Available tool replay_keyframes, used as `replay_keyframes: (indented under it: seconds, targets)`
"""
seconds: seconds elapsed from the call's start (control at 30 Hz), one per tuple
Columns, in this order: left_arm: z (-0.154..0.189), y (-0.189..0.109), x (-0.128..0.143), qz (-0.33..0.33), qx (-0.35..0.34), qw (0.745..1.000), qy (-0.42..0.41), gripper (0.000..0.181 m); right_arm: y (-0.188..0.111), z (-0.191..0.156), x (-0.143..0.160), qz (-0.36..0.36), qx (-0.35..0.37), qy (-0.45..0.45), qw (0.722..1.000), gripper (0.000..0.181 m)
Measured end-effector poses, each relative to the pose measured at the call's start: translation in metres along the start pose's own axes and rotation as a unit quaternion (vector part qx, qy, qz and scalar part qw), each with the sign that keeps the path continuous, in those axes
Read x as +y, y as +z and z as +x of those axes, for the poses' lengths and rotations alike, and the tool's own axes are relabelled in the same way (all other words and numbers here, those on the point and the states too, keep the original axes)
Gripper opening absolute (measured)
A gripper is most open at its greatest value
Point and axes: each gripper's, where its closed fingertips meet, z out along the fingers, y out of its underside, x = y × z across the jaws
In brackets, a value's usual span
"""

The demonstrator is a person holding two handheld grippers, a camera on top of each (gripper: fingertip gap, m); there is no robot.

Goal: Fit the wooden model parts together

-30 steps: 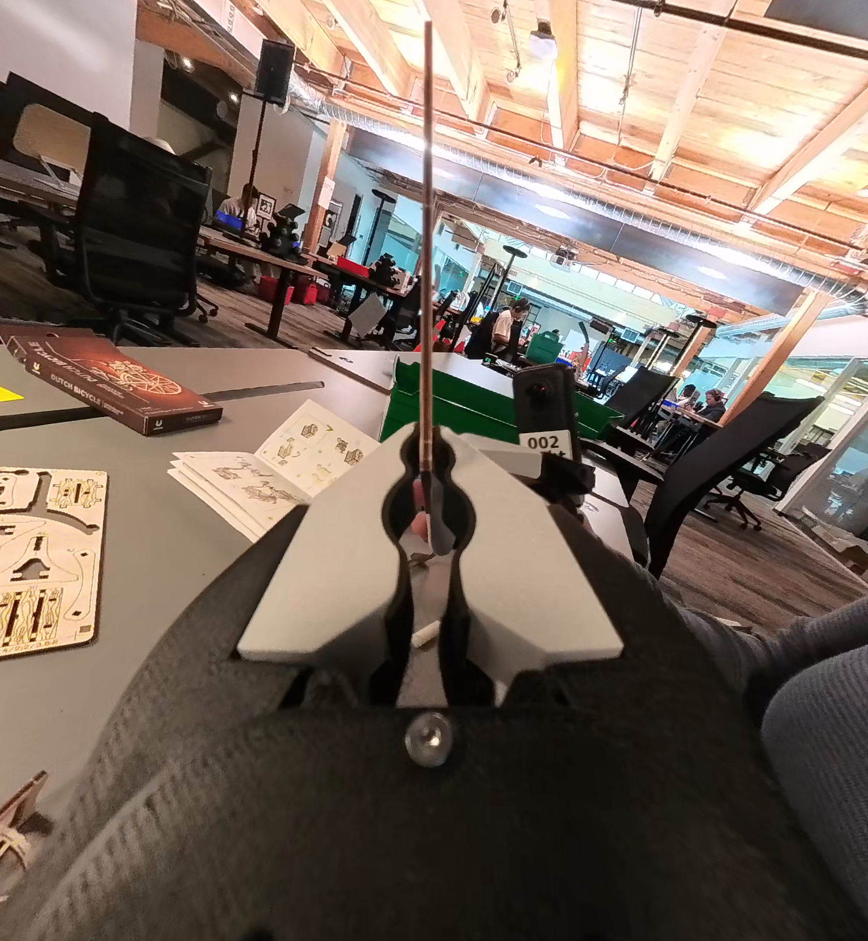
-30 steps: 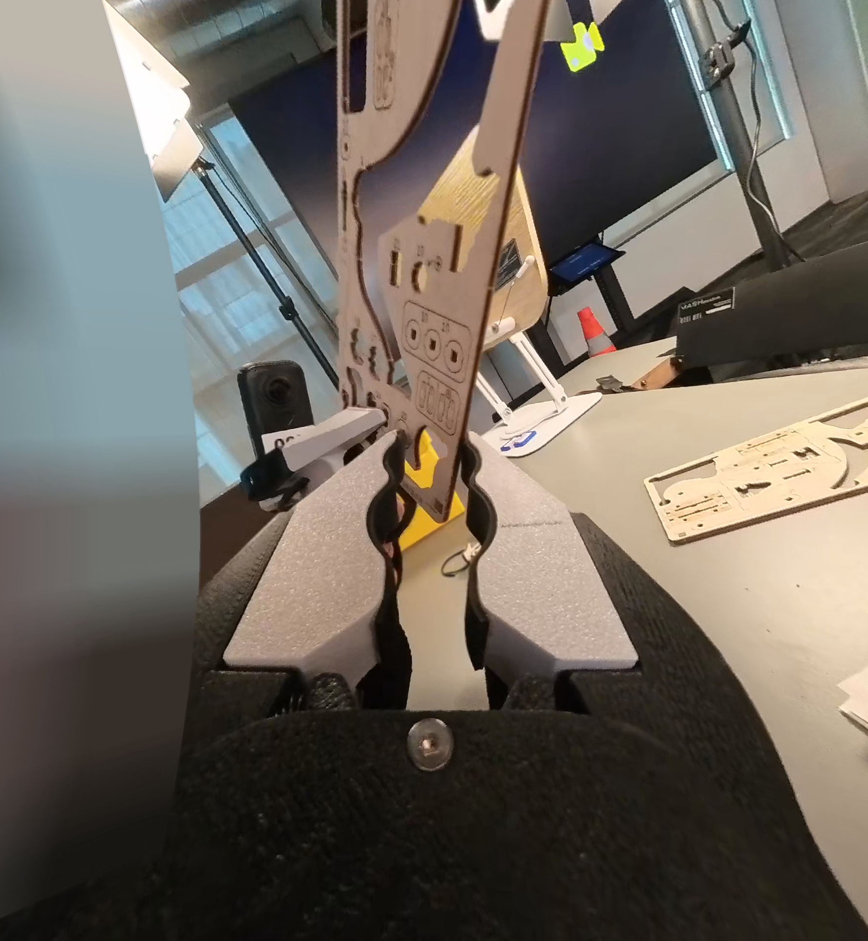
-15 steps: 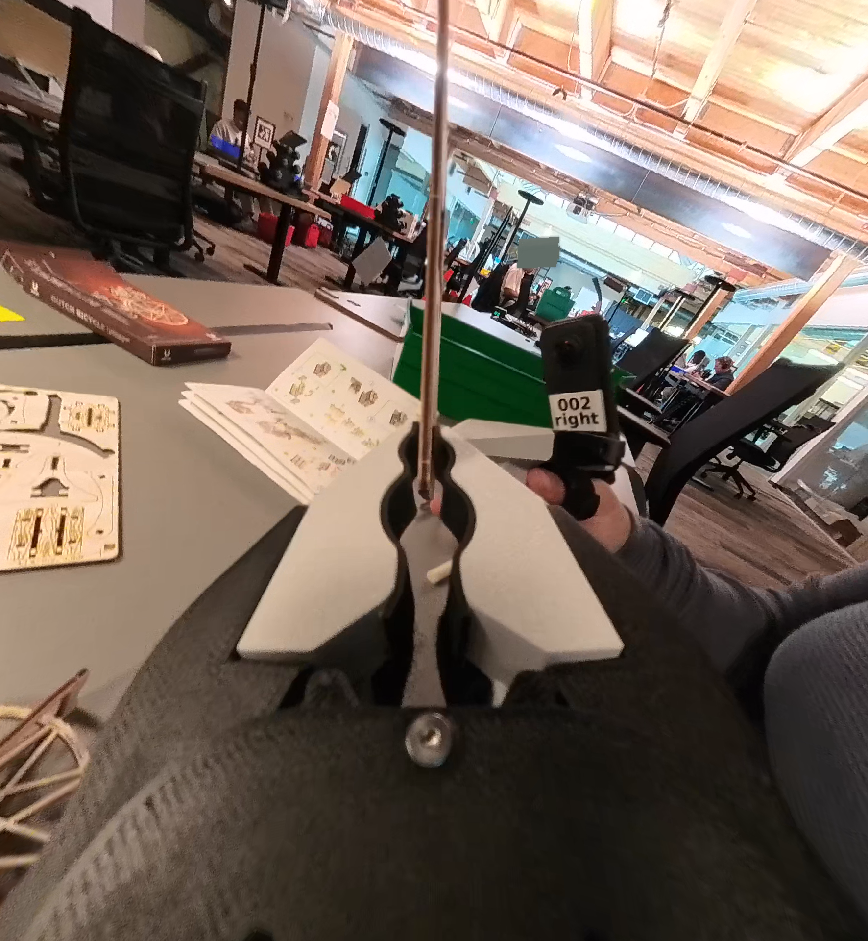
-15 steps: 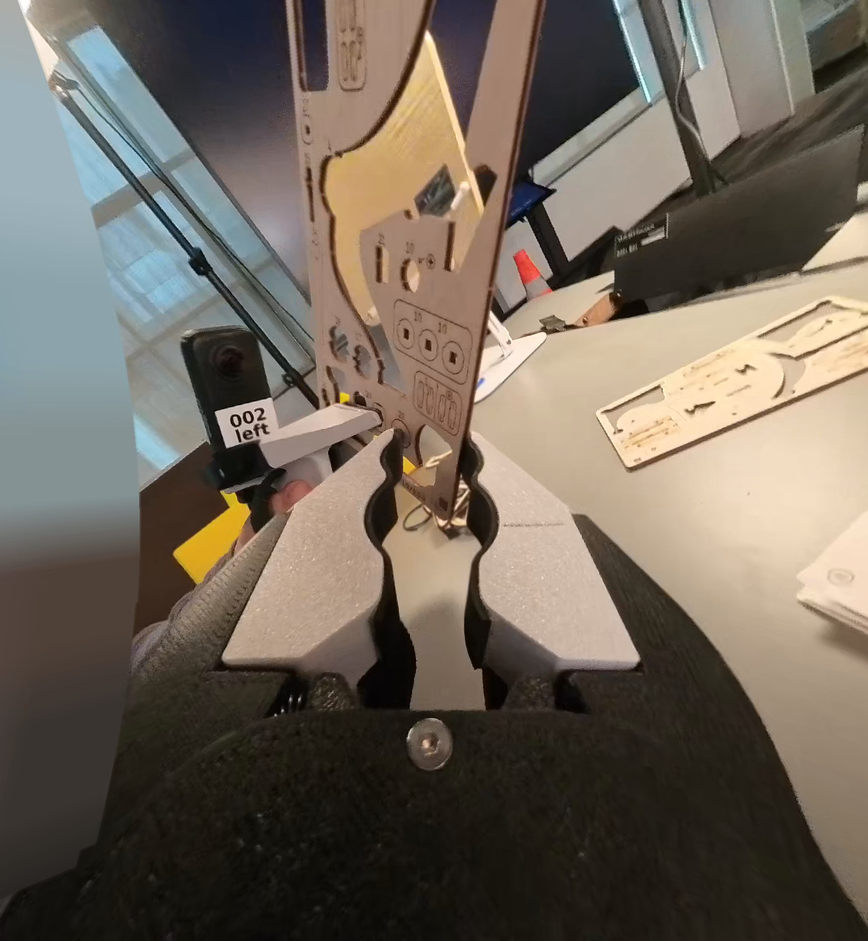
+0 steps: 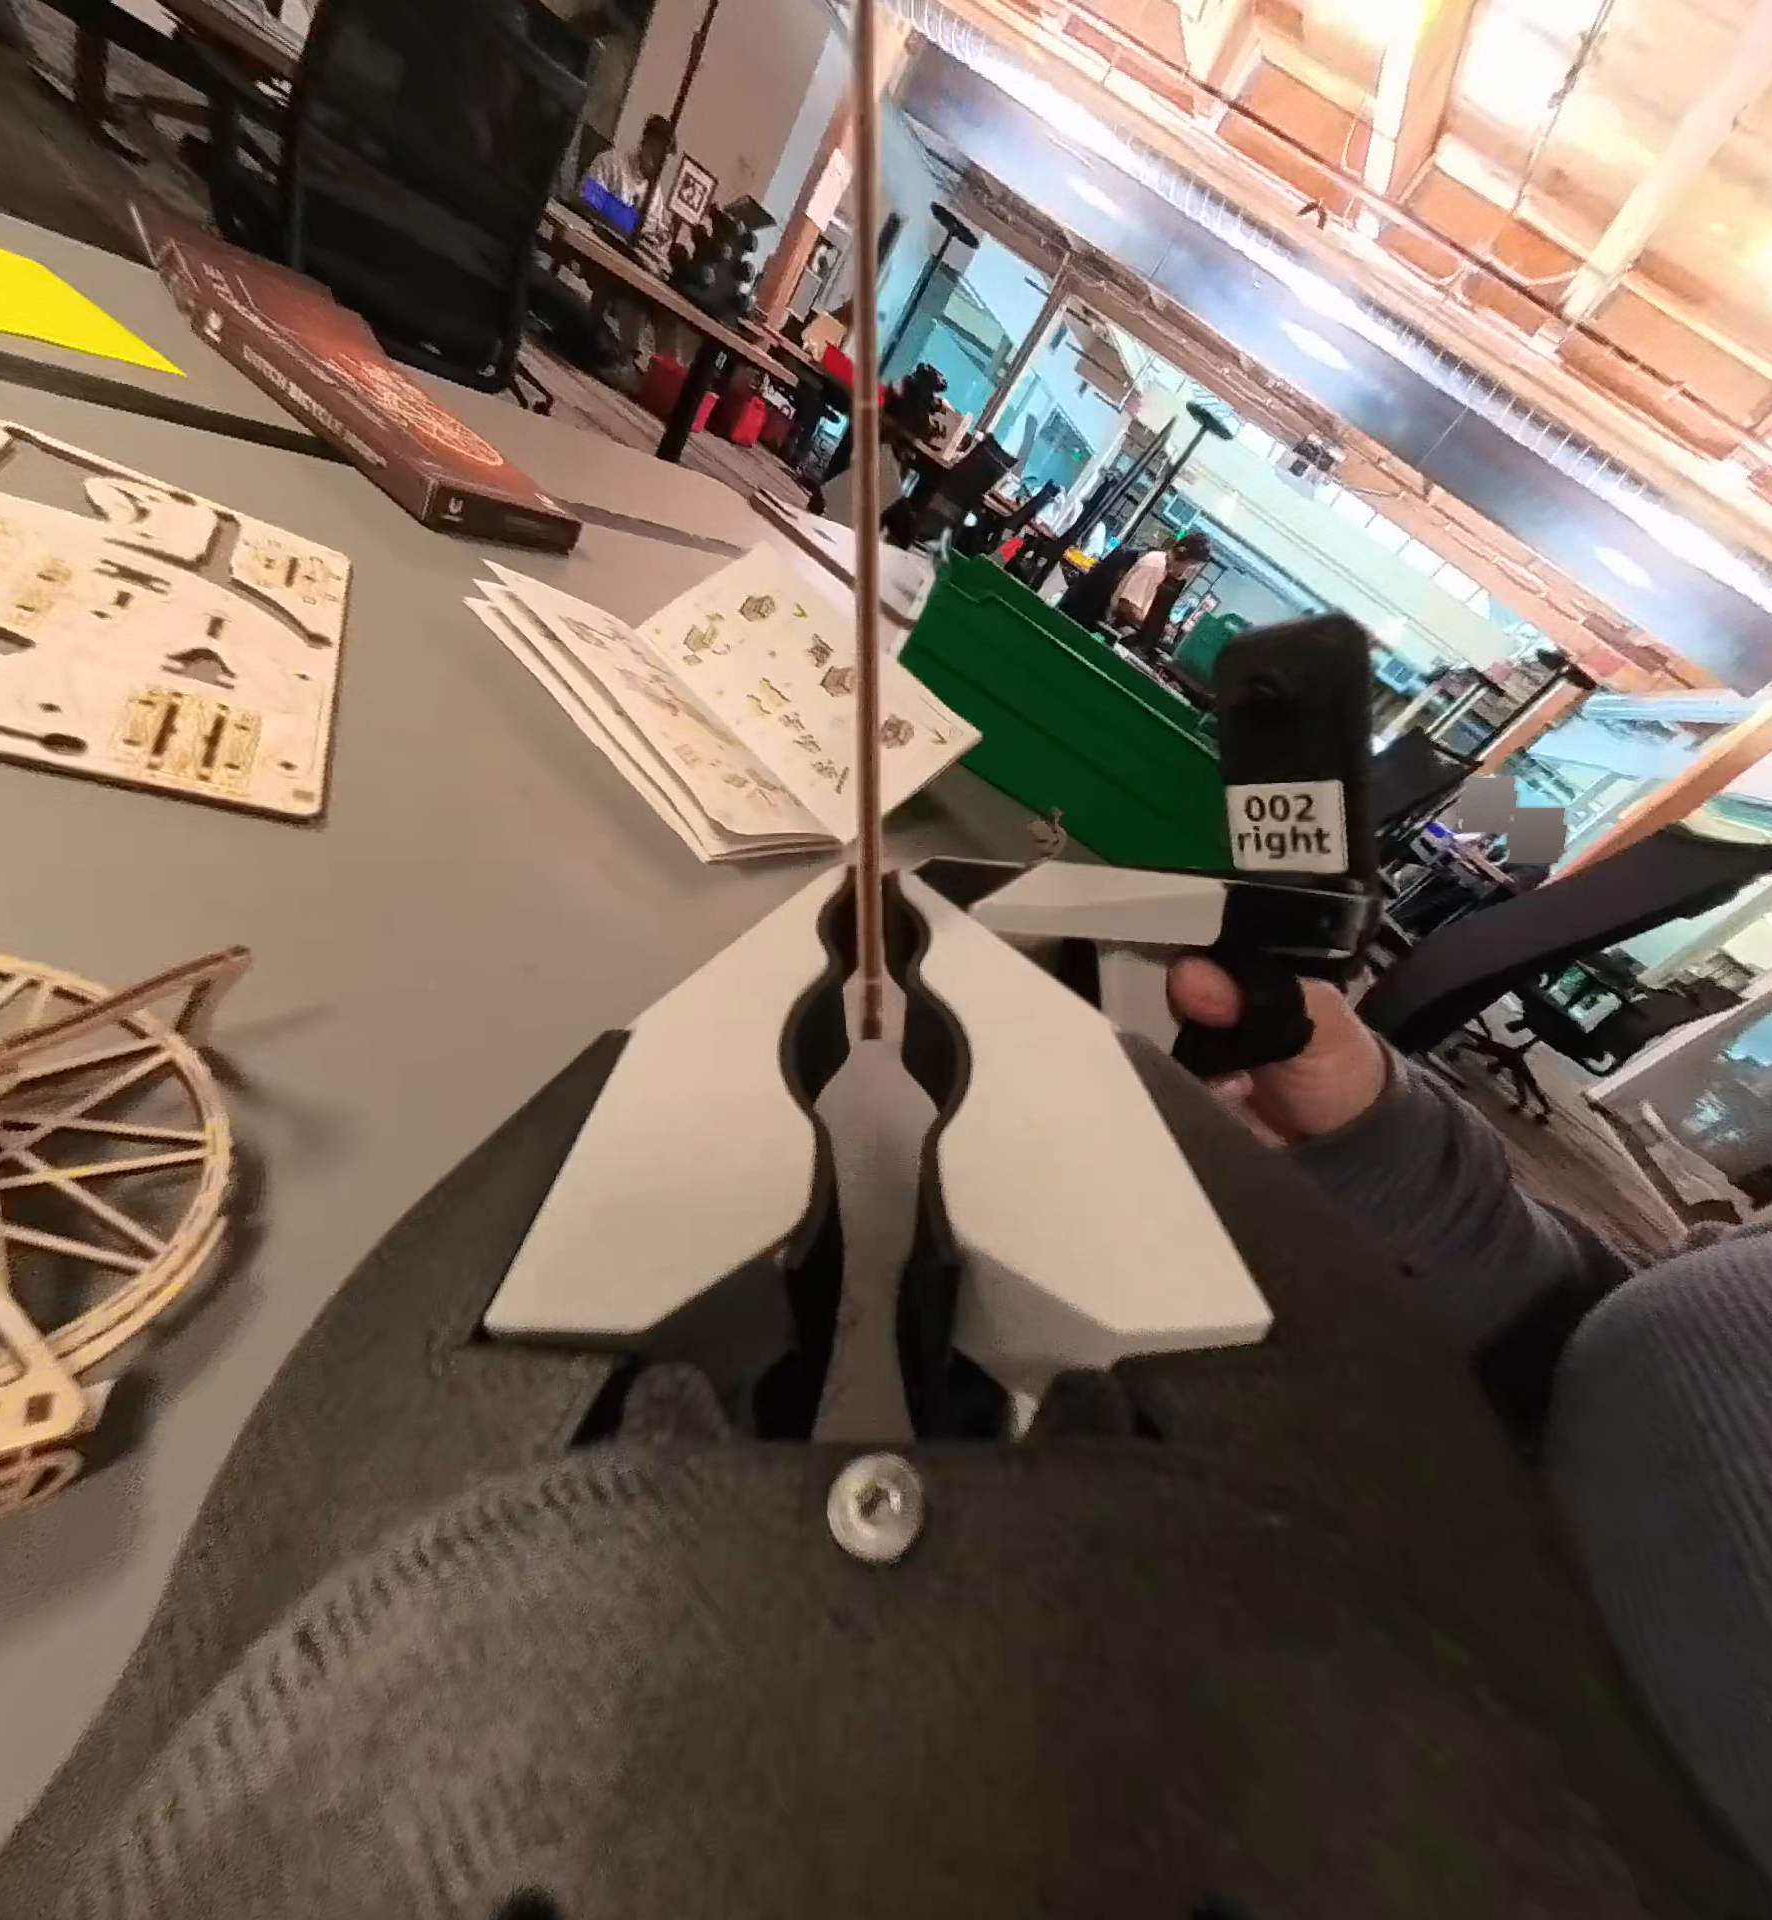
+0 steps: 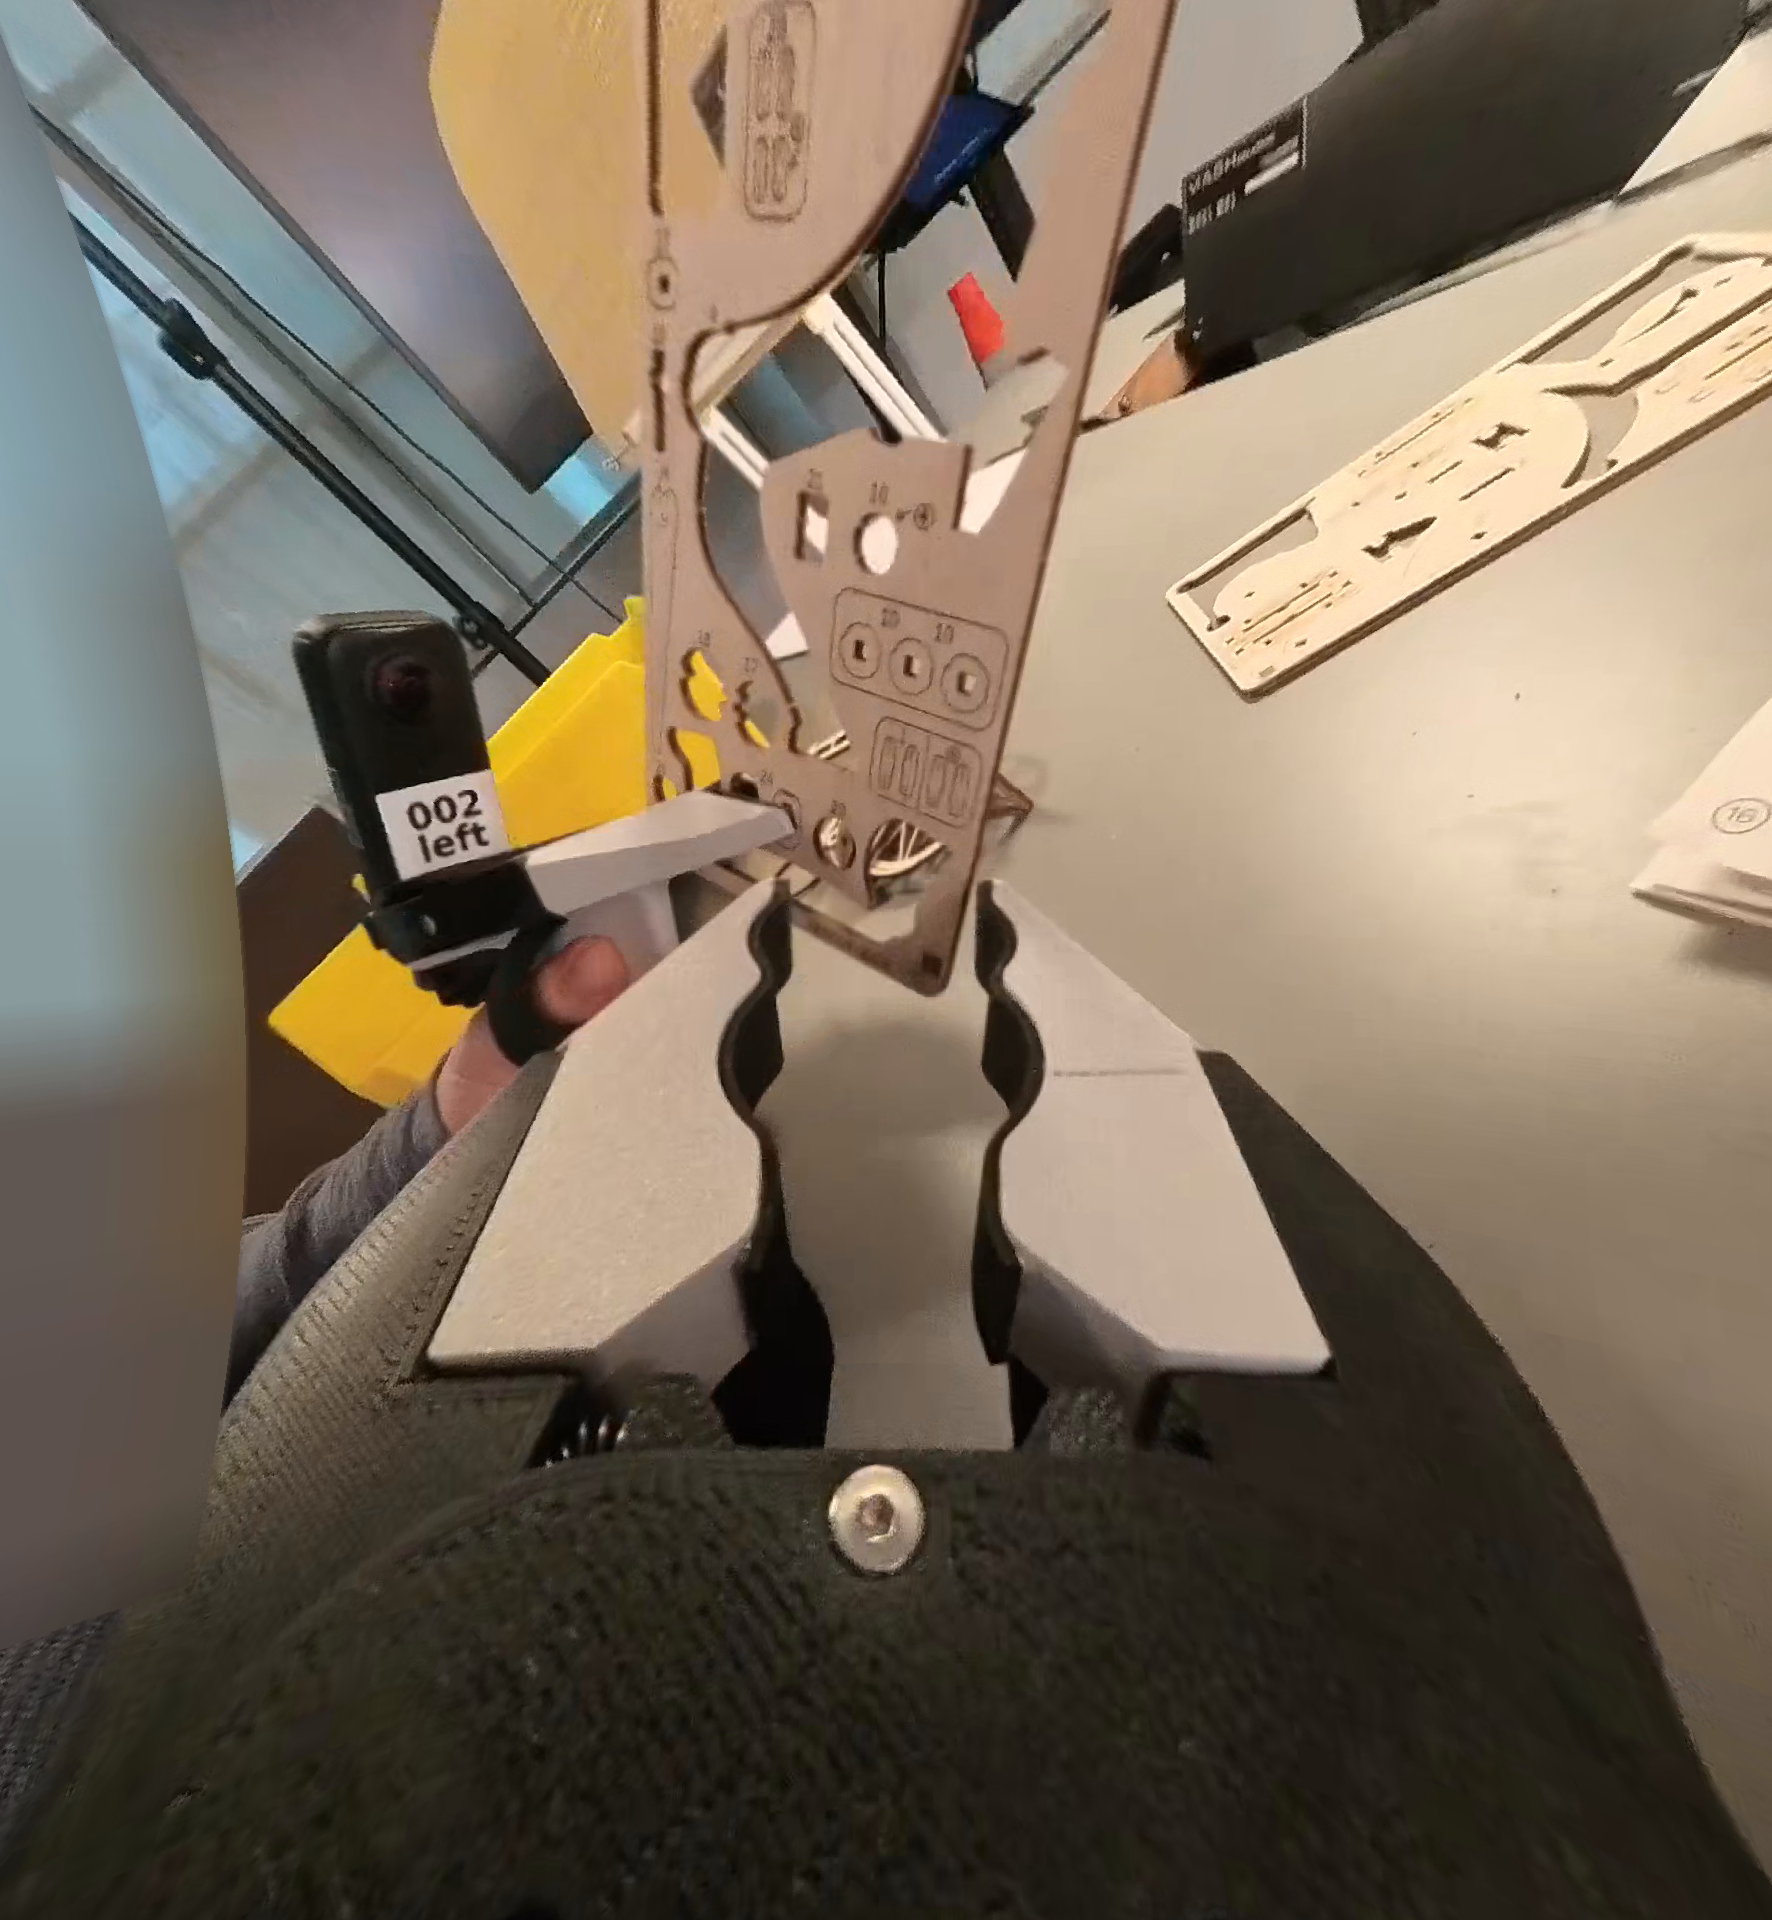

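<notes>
**Left wrist view: thin sheet pinched by its lower edge**

Left wrist view shows the left gripper (image 5: 871, 935) clamped on the wooden parts sheet (image 5: 867, 520), seen edge-on and standing upright above the grey table (image 5: 466, 914). In the right wrist view the right gripper (image 6: 880, 914) stands apart, its fingers either side of the sheet's bottom corner (image 6: 929, 961) without pressing it. The laser-cut sheet looks light, thin and brittle around its cut-outs, so solid border suits a grip best. A wooden wheel (image 5: 51, 1174) lies nearby.
</notes>
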Motion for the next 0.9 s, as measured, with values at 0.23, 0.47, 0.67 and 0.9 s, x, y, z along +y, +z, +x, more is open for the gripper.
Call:
replay_keyframes:
  seconds: [0.23, 0.47, 0.67, 0.9]
  targets:
    - [0.007, -0.003, -0.006, 0.021, 0.036, 0.999, -0.010, 0.002, -0.003, -0.003, -0.009, 0.024, -0.008, -0.013, 1.000, 0.031]
    - [0.016, 0.002, -0.004, 0.020, 0.009, 0.998, 0.064, 0.002, 0.002, 0.002, -0.010, 0.033, 0.050, -0.055, 0.997, 0.034]
    - [0.017, 0.009, 0.005, 0.001, -0.047, 0.991, 0.127, 0.002, -0.001, 0.015, -0.013, 0.028, 0.166, -0.185, 0.968, 0.041]
    - [0.012, -0.004, -0.017, 0.068, 0.004, 0.997, 0.030, 0.002, -0.009, -0.007, -0.026, 0.091, 0.068, -0.130, 0.985, 0.045]
